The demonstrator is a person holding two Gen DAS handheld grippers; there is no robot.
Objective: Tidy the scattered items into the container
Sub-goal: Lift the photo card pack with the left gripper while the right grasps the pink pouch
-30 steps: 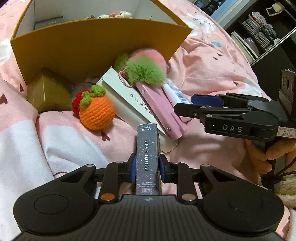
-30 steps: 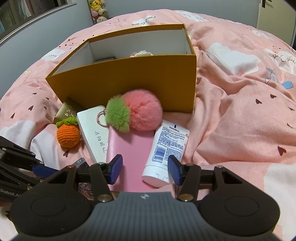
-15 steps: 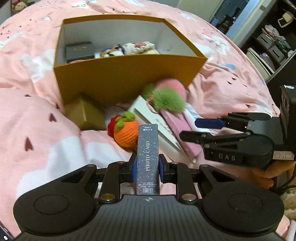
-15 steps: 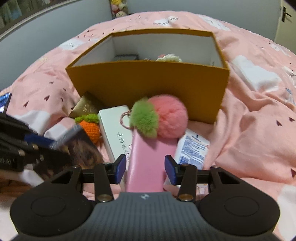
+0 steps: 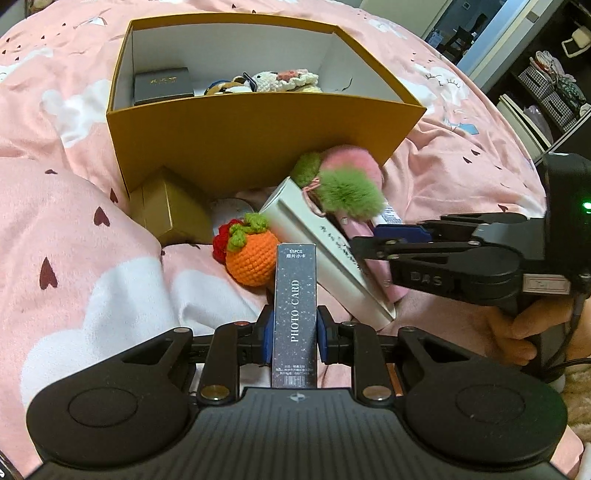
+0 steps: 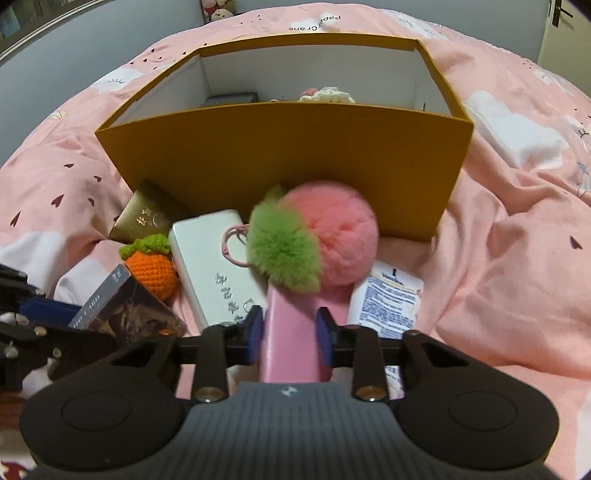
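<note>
Clamping our left claw (image 5: 291, 334) on the upright photo card box (image 5: 295, 314), we are closing our right claw (image 6: 289, 334) around the pink case (image 6: 290, 332) before the yellow box (image 5: 258, 136), which holds a dark box (image 5: 162, 85) and crochet toys (image 5: 280, 79).

The setting was a bedroom in a home. A pink duvet (image 6: 517, 221) printed with white clouds, small hearts and closed-eye faces covered a bed and filled most of both views. Soft toys (image 6: 219, 5) sat at the far edge by a grey wall (image 6: 74, 55). Beside the bed stood dark shelves (image 5: 546, 85) holding baskets and household bits — a door (image 6: 561, 26) with a handle showed at the far right.
</note>
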